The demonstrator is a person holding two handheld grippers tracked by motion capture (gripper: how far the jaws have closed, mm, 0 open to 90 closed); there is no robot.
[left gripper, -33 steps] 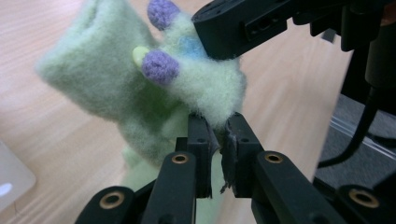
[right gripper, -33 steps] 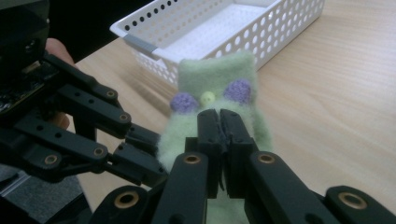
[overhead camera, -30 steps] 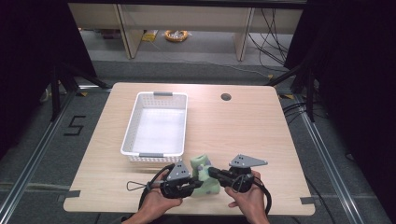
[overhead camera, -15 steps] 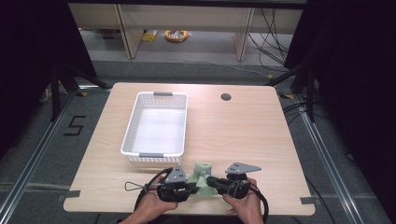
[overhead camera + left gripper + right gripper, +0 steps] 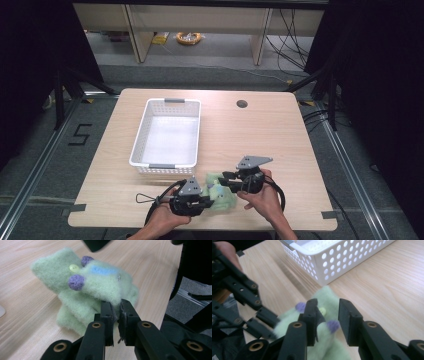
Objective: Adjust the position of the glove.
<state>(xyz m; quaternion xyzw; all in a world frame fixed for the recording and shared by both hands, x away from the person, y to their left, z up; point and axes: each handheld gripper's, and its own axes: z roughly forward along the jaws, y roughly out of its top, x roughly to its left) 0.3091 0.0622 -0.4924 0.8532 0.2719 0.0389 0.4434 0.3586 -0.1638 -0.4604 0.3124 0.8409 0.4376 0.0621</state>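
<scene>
The left gripper point(image 5: 212, 200) is clamped on the edge of a pale green fleece glove point(image 5: 85, 292); in the left gripper view its jaws are pressed almost together with a fold of the fabric pinched between them. The glove carries two purple pom-poms, a yellow button and a blue patch, and it rests on the table point(image 5: 280, 130) near the front edge, between the two hands.

The right gripper point(image 5: 223, 176) has just been opening. In the right gripper view its jaws stand partly apart, with a clear gap between the pads, and the glove point(image 5: 324, 322) lies under and between them; the pads do not press on it. The left gripper's black jaws show at the left of that view, reaching into the fleece.

A white perforated basket point(image 5: 145, 150) stands on the table just beyond the glove, its long side running away from the person. Its inside shows a bare white floor, with nothing in it
</scene>
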